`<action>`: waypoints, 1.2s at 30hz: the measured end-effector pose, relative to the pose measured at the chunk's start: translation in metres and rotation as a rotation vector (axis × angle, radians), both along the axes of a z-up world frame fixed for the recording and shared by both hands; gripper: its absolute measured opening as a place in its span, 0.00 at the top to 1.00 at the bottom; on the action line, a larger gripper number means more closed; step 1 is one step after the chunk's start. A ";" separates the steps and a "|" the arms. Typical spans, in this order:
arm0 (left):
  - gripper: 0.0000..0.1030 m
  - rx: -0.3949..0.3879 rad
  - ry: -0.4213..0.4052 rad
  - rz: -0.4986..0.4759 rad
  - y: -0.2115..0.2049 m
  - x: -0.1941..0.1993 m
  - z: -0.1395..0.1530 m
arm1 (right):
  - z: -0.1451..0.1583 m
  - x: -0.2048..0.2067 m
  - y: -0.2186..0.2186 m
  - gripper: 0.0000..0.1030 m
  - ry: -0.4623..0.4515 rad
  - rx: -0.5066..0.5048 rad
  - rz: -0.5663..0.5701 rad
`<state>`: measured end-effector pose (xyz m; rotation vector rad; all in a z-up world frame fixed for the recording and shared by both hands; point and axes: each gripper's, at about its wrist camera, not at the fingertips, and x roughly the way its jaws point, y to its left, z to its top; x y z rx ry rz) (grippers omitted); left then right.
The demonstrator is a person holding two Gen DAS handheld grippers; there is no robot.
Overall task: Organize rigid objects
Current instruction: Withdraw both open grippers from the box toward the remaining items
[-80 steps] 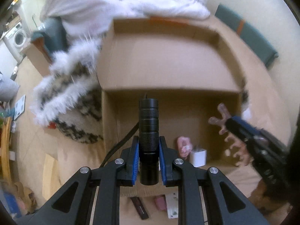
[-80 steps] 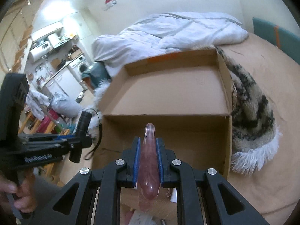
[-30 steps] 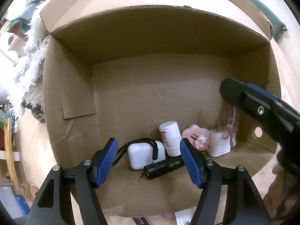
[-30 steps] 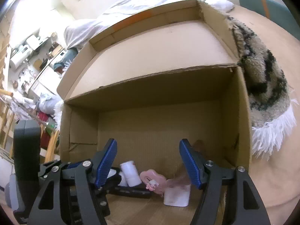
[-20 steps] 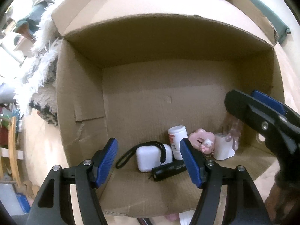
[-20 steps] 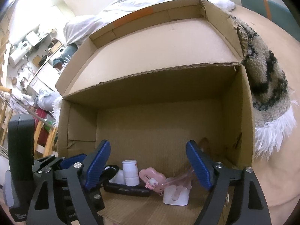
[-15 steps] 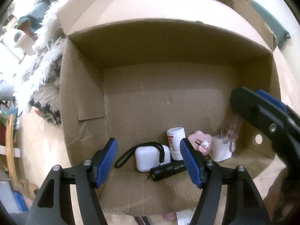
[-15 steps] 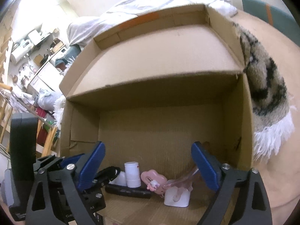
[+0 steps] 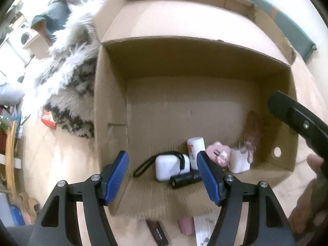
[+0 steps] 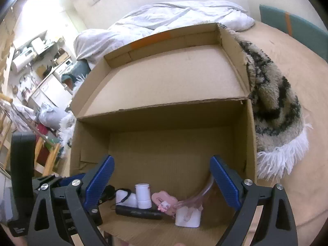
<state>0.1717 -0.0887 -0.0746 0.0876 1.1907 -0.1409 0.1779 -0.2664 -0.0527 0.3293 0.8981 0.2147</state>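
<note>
Both grippers stand empty over the cardboard box [image 9: 110, 106]: the left gripper [image 9: 163, 179] is partly spread, the right gripper [image 10: 162, 182] at full spread. Inside, along the near wall, lie the black flashlight [image 9: 185, 180], white case [image 9: 167, 165], white bottle [image 10: 143, 196], pink charm [image 10: 164, 202] and clear pink piece [image 10: 197, 194] leaning on the white cube [image 10: 188, 215]. Lift straight up — avoid nudging that leaning piece — then go for the items outside the box [image 9: 185, 225].

A black flashlight [image 9: 185, 179] lies flat in the cardboard box [image 9: 108, 110], touching a white case [image 9: 167, 166].
</note>
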 end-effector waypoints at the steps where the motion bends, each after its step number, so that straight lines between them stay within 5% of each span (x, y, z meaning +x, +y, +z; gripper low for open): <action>1: 0.36 0.000 -0.009 0.000 -0.002 -0.002 0.004 | 0.000 -0.002 -0.001 0.03 0.014 0.004 0.004; 8: 0.36 -0.017 -0.035 0.025 0.016 -0.032 0.019 | 0.013 -0.026 -0.007 0.03 0.030 0.035 0.010; 14: 0.36 0.054 -0.052 0.050 0.032 -0.065 0.029 | 0.020 -0.060 -0.005 0.03 0.034 0.061 0.018; 20: 0.36 0.014 -0.022 0.121 0.054 -0.082 0.034 | 0.018 -0.088 -0.001 0.03 0.066 0.063 0.040; 29: 0.36 -0.032 0.056 0.190 0.072 -0.080 0.004 | 0.005 -0.105 0.002 0.03 0.113 0.049 0.016; 36: 0.36 -0.069 0.202 0.212 0.076 -0.070 -0.041 | -0.017 -0.098 0.001 0.03 0.194 0.074 -0.006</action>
